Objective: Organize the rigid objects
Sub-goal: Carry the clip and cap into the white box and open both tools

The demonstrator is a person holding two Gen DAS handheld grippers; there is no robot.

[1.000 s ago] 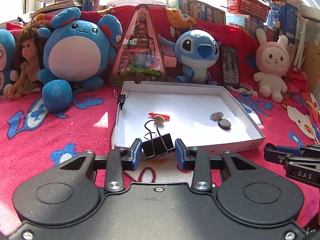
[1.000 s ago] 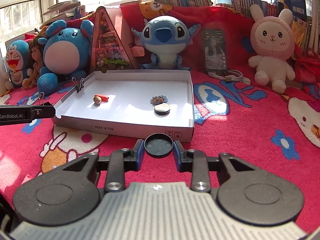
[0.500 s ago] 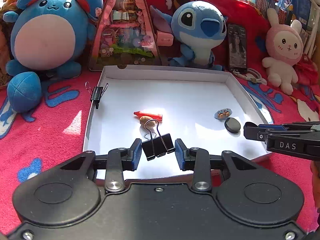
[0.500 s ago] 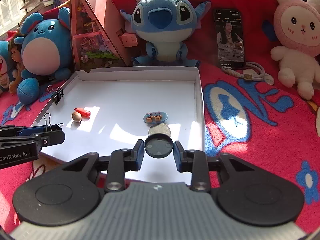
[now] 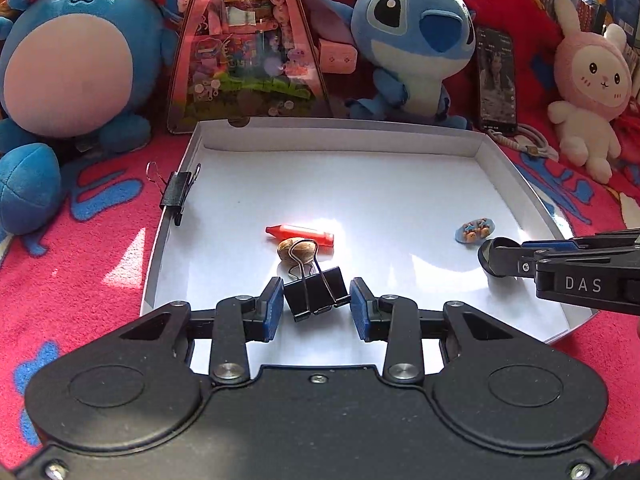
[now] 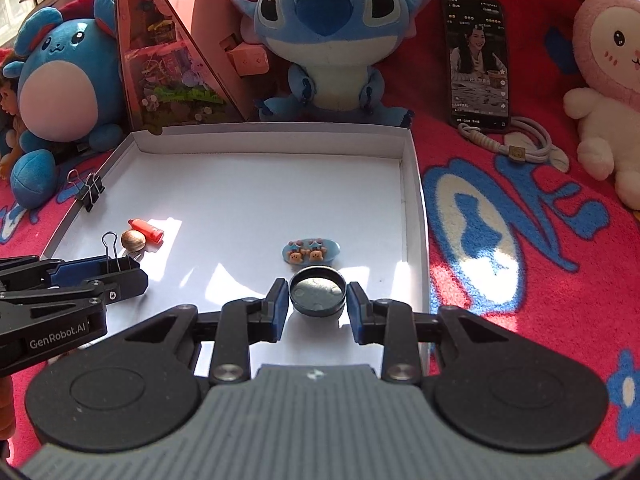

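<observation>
Black binder clip (image 5: 316,294) pinched in left gripper (image 5: 316,304), round cap (image 6: 317,291) in right gripper (image 6: 317,300); we lower onto white tray (image 5: 360,184) floor, clear of crayon (image 5: 300,233), then release.

Twin handheld tongs, one black-bodied, one ribbed grey

The left tongs (image 5: 316,306) carry a matte black housing with two round raised discs, silver screws at the linkage pivots, blue pads on black fingers, and white "GenRobot.AI" lettering on the side. The right tongs (image 6: 318,304) match in shape, topped by a grey ribbed cover, with "DAS" printed on the side.
</observation>
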